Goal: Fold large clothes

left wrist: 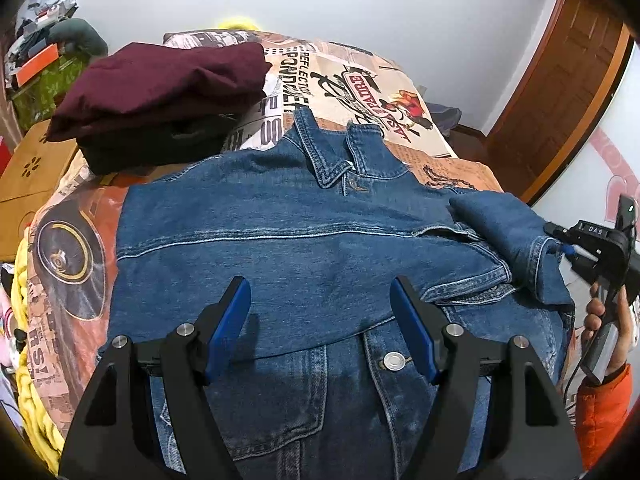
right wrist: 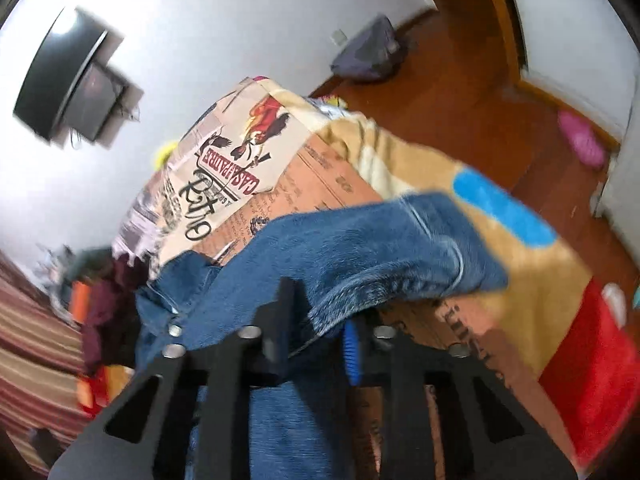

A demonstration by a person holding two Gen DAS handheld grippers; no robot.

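Where printed bedspread [left wrist: 360, 80] ends, seemingly wooden floor [right wrist: 460, 92] begins.

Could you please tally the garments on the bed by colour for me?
Blue denim: 1, the jacket, its sleeve gripped by the right tongs.
Maroon: 1, folded top.
Black: 1, folded piece beneath the maroon.
Total: 3

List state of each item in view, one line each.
Denim jacket: spread on the bed, collar away from the camera, one sleeve folded across the body.
Sleeve: cuff pinched, lifted.
Left tongs: open, over the jacket, holding nothing.
Right tongs: shut on the sleeve.
Maroon garment: folded, stacked on a black garment.
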